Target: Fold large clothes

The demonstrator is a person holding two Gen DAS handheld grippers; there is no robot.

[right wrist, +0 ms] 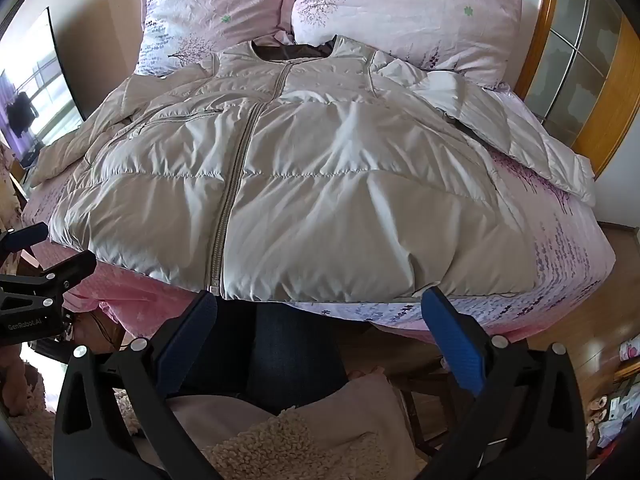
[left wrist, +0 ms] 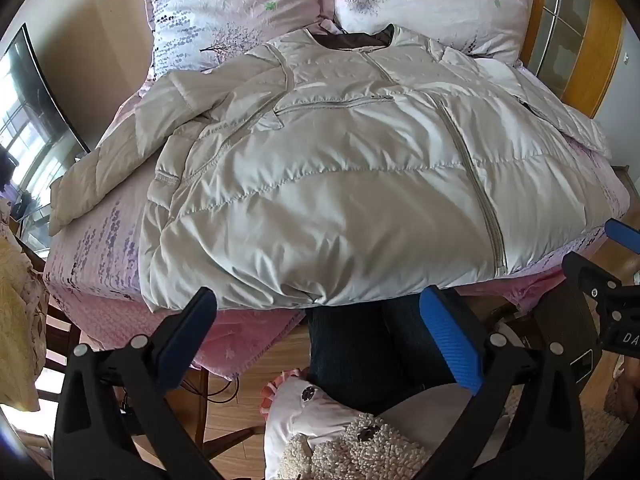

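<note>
Clearly pre-fold: left wrist view, left gripper (left wrist: 318, 312) spread wide, gripping nothing, just short of the jacket (left wrist: 340, 184) hem on the bed (left wrist: 96, 264). Right wrist view, right gripper (right wrist: 320, 312) likewise wide, empty. Next, probably: reach a sleeve (right wrist: 520, 140), fold inward.

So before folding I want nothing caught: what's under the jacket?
The jacket lies on the pink floral bedsheet. Anything beneath its body is covered and cannot be seen.
</note>
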